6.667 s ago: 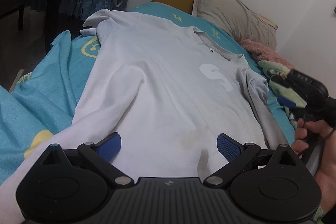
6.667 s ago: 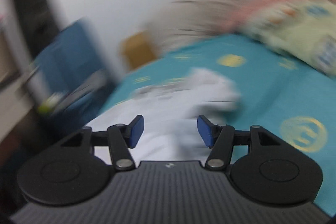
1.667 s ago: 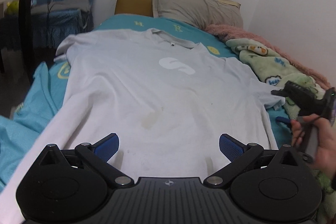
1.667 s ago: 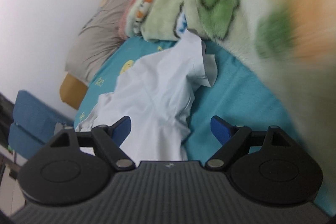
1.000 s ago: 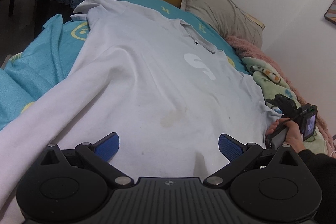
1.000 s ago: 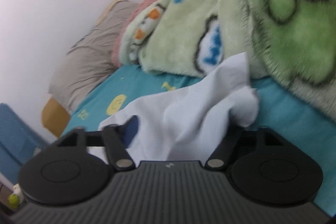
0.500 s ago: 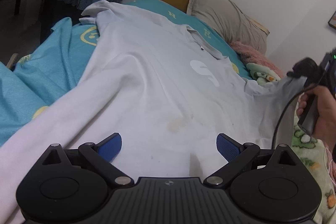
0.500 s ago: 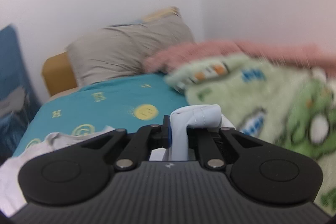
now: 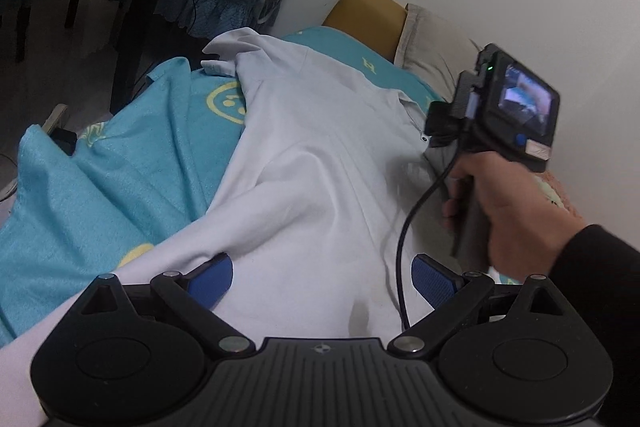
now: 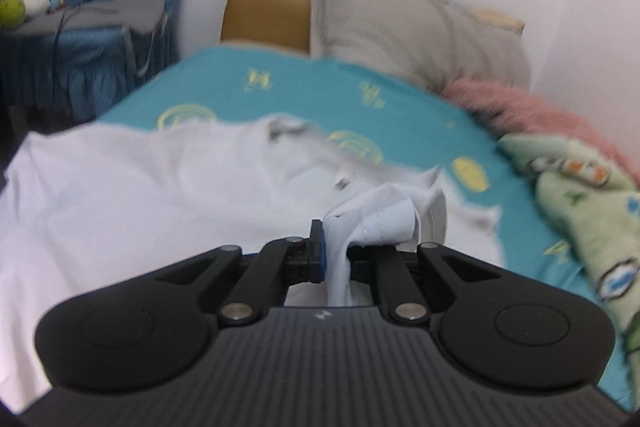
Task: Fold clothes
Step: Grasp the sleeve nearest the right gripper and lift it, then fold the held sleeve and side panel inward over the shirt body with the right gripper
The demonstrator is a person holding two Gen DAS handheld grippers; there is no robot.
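Right gripper (image 10: pixel 334 259) is pinching a bunched sleeve (image 10: pixel 384 223) of the white T-shirt (image 9: pixel 320 163), jaws clamped on the cloth, held above the shirt's chest. Left gripper (image 9: pixel 322 277) is hovering with jaws spread wide over the hem. The shirt is lying spread on the teal bedsheet (image 9: pixel 120 167), near the grey pillow (image 10: pixel 416 31).
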